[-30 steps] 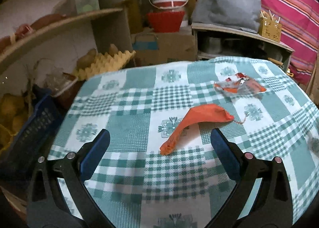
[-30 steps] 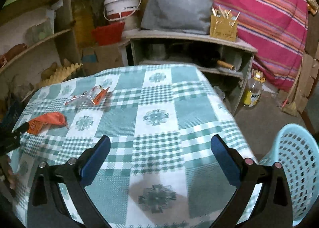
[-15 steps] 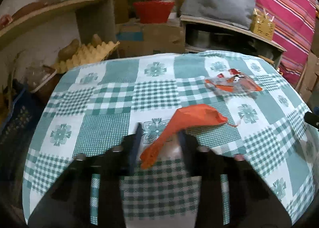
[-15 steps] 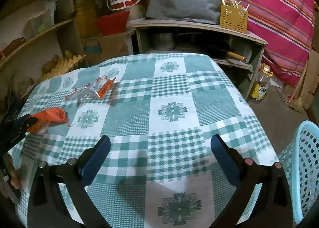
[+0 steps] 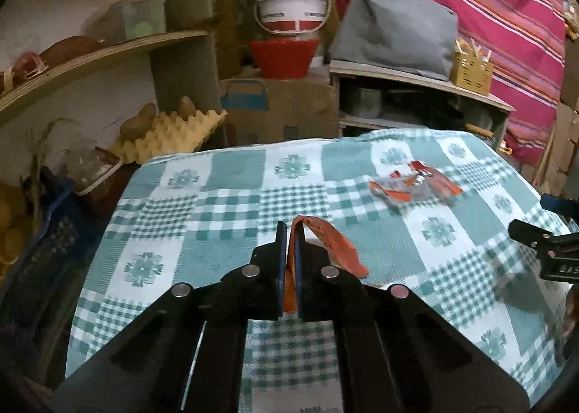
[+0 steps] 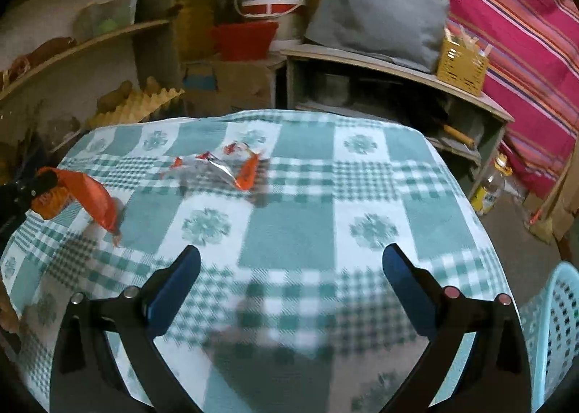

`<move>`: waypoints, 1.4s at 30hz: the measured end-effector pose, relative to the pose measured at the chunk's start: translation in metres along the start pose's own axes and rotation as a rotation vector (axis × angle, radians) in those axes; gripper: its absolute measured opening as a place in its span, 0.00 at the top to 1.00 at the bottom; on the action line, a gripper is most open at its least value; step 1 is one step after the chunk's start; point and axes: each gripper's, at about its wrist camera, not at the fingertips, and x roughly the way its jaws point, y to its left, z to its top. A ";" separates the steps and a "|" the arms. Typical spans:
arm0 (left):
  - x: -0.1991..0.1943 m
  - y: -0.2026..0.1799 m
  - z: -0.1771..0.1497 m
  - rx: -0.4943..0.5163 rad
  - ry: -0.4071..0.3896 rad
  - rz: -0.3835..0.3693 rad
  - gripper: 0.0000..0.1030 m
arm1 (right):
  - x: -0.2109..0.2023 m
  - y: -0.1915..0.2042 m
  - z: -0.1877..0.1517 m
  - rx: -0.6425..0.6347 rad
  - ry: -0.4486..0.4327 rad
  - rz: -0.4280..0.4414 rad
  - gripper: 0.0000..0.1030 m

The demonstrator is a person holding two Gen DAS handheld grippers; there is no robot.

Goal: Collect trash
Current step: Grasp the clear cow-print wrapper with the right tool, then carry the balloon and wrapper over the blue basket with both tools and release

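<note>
- The left claw (image 5: 288,232) is pressed together on one end of the orange wrapper (image 5: 334,245), pinching it between its blue pads; gripping a limp wrapper by an end lets the rest hang free as it comes off the cloth.
- From the right view the orange wrapper (image 6: 92,198) drapes down from that grip, its loose tail seemingly brushing the tabletop (image 6: 289,225), though blur makes contact hard to judge.
- The crumpled foil wrapper (image 6: 217,169) lies farther back on the checked cloth, well apart from both claws, so it looks like the next piece to collect.
- The right claw (image 6: 291,268) is spread wide and holds nothing, hovering over the near edge.
- The light-blue basket (image 6: 553,333) stands off the right side, below the tabletop's edge, probably where trash goes.
</note>
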 end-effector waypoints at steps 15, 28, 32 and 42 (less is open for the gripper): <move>0.024 0.015 0.017 -0.053 0.014 0.040 0.98 | 0.078 0.053 0.045 -0.187 0.079 -0.036 0.05; 0.033 0.026 0.015 -0.079 0.037 0.065 0.98 | 0.087 0.066 0.051 -0.284 0.107 0.023 0.82; 0.030 0.020 0.015 -0.061 0.034 0.069 0.98 | 0.080 0.060 0.048 -0.276 0.102 0.033 0.82; -0.002 -0.004 0.027 -0.027 -0.026 0.037 0.98 | 0.008 0.011 0.037 -0.172 0.028 0.020 0.82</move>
